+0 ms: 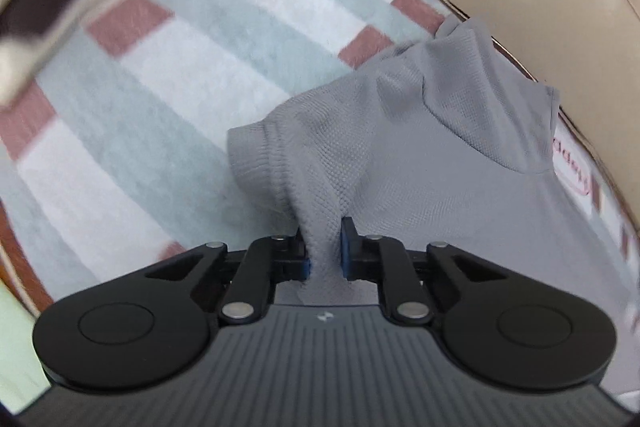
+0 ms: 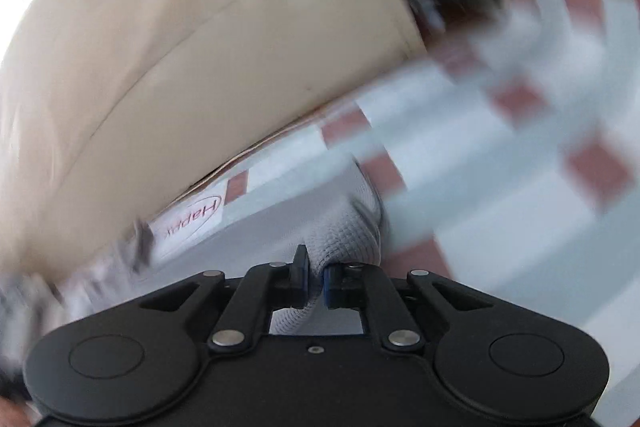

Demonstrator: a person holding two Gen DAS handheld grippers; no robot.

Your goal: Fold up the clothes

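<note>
A grey shirt (image 1: 420, 155) is pinched at two places, one by each gripper, over a checked blanket (image 1: 160, 67).

In the left wrist view, the left gripper (image 1: 324, 247) is closed on a gathered fold of the knitted fabric beside a ribbed sleeve cuff (image 1: 260, 155), and the rest of the garment is spread away from the fingers toward the collar (image 1: 492, 115). In the right wrist view, which is blurred, the right gripper (image 2: 316, 283) is clamped on a bunched grey edge of the same shirt. The blanket of pale blue, white and dull red squares is seen under the garment, a white label (image 2: 192, 223) with red lettering at its edge, and a beige cushioned surface (image 2: 180, 47) beyond it.
</note>
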